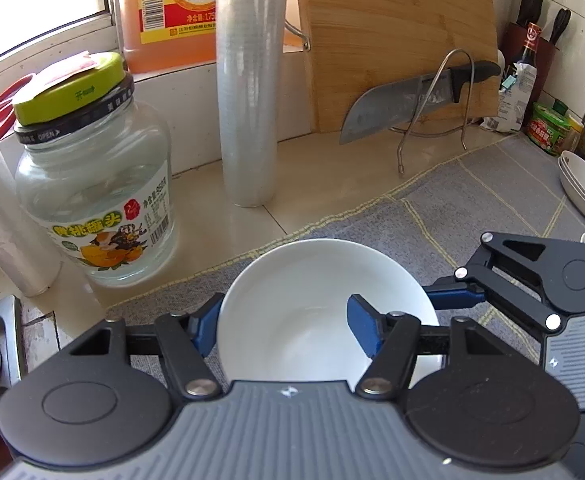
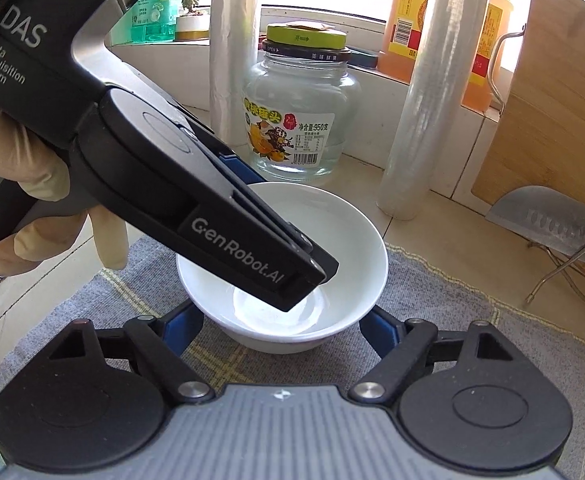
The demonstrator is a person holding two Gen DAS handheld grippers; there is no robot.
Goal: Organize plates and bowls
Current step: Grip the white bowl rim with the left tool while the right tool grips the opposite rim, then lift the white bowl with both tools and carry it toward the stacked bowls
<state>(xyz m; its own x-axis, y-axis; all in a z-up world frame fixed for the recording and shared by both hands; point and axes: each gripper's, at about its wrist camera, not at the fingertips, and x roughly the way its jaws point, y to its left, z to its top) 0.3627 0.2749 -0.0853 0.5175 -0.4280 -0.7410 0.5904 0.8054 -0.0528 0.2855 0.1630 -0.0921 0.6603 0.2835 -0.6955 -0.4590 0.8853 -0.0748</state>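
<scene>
The grey checked cloth mat [image 1: 492,200] covers the pale tiled counter [image 1: 196,220] from 6 o'clock out to 3 o'clock in the left wrist view. Behind it, at 1 o'clock, a bamboo cutting board [image 1: 396,36] leans upright with a cleaver [image 1: 396,100] propped in a wire rack [image 1: 432,128]. An orange bottle of cooking wine [image 1: 164,12] stands at 11 o'clock, a roll of cling film [image 1: 248,80] upright at 12, and a clear glass jar with a green lid [image 1: 92,176] at 9 o'clock.

The white bowl [image 1: 312,312] sits upright on the mat just below centre, mouth facing up; being round, it has no long axis. A stack of white plates [image 1: 584,188] lies at 3 o'clock, well apart from it.

The left gripper [image 1: 282,326] is clamped on the bowl's wall: one blue pad outside the rim at 8 o'clock of the bowl, the other pad [image 1: 362,328] inside. It slopes steeply down into the bowl, held by a gloved hand [image 2: 48,200] seen at 9 o'clock in the right wrist view.

The right gripper [image 2: 282,326] straddles the bowl's base, its blue fingers [image 2: 180,328] just beside each flank; whether they press on it I cannot tell. It also angles down.
</scene>
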